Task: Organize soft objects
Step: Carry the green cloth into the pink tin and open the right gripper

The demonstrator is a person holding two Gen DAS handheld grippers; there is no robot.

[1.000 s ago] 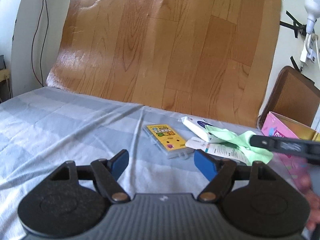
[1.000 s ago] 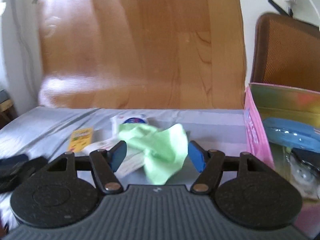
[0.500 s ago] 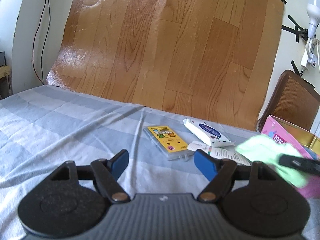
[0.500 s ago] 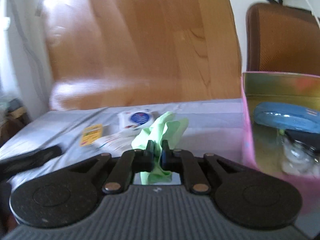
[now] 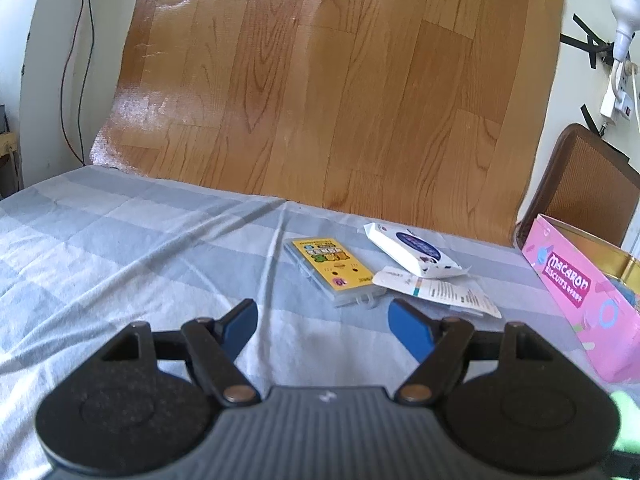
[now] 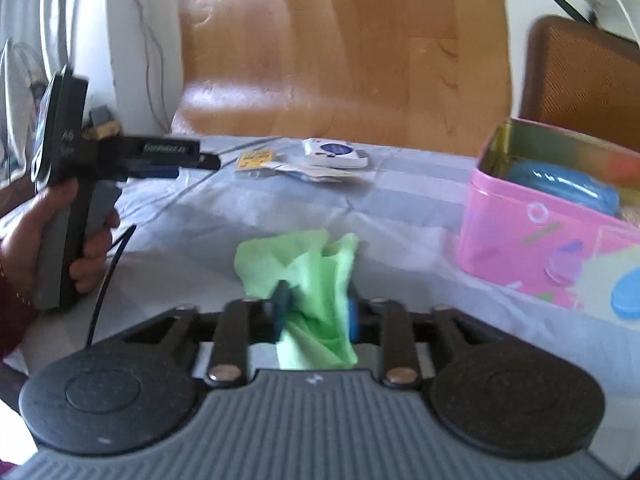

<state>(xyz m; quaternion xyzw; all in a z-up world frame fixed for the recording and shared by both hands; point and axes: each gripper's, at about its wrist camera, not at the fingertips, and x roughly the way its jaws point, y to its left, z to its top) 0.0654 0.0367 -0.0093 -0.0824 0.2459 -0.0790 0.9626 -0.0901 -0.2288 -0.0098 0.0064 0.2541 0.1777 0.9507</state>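
Observation:
A crumpled light-green cloth [image 6: 308,276] sits between the blue pads of my right gripper [image 6: 316,312], low over the striped bedsheet [image 6: 248,208]. Its jaws are opening and no longer pinch the cloth. A sliver of the cloth [image 5: 624,424] shows at the lower right of the left wrist view. My left gripper [image 5: 322,320] stands open over the sheet with nothing between its fingers; from the right wrist view I see the left gripper [image 6: 192,160] held in a hand [image 6: 86,240] at the left. An open pink tin [image 6: 520,240] stands to the right.
A white wipes pack [image 5: 412,248], a yellow card case [image 5: 332,264] and a printed packet [image 5: 440,290] lie together ahead. The pink tin [image 5: 568,280] holds a blue item [image 6: 560,188]. A wood-pattern sheet [image 5: 320,100] leans behind the bed; a brown chair [image 5: 588,188] stands at the right.
The right gripper shut on the green cloth, carried it away from the pile toward the near side beside the pink tin, and its jaws have now spread apart. The left gripper stayed put.

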